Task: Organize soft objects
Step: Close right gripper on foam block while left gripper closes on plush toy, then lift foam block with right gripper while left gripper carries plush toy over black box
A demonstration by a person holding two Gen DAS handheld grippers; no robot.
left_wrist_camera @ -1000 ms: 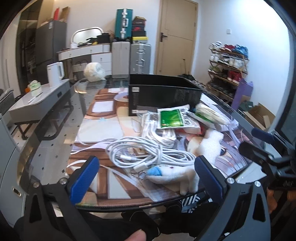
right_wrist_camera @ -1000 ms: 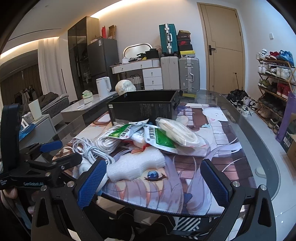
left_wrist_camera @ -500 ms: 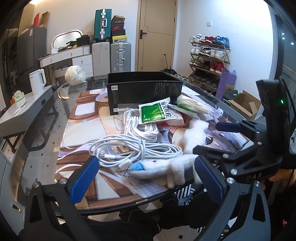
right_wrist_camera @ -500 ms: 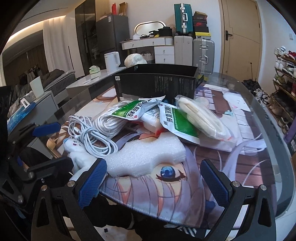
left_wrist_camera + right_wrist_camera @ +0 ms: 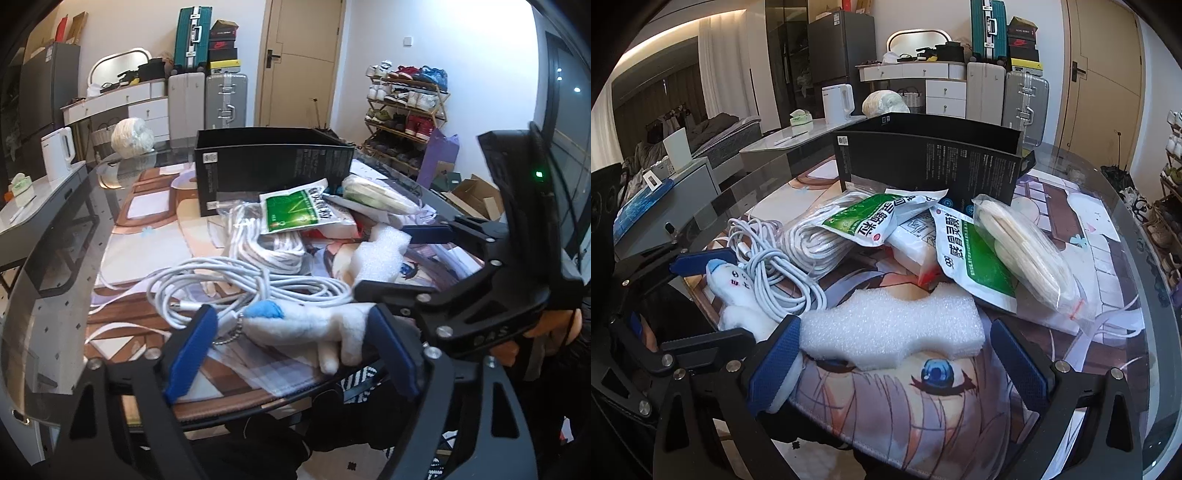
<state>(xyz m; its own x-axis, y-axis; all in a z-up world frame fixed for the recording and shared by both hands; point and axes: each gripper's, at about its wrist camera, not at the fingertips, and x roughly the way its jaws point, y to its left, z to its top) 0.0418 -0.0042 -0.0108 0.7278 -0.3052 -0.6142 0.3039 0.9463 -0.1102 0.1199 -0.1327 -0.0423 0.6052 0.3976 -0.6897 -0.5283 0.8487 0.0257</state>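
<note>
A white plush toy (image 5: 310, 326) with a blue tip lies at the table's near edge, between the open jaws of my left gripper (image 5: 291, 350); it also shows in the right wrist view (image 5: 738, 299). A white foam block (image 5: 894, 332) lies between the open jaws of my right gripper (image 5: 897, 365); it also shows in the left wrist view (image 5: 380, 254). My right gripper's frame (image 5: 480, 295) shows right of the plush. Neither gripper holds anything. An open black box (image 5: 931, 162) stands behind the pile.
White coiled cables (image 5: 236, 284), a bagged cord bundle (image 5: 816, 240), green-and-white packets (image 5: 967, 251) and a bag of pads (image 5: 1023, 258) lie on the printed mat (image 5: 1082, 229). The glass table's edge (image 5: 55, 295) curves left. A shoe rack (image 5: 406, 107) stands at the right.
Both grippers have moved forward and down to the table edge. The plush now sits between my left jaws and the foam block between my right jaws.
</note>
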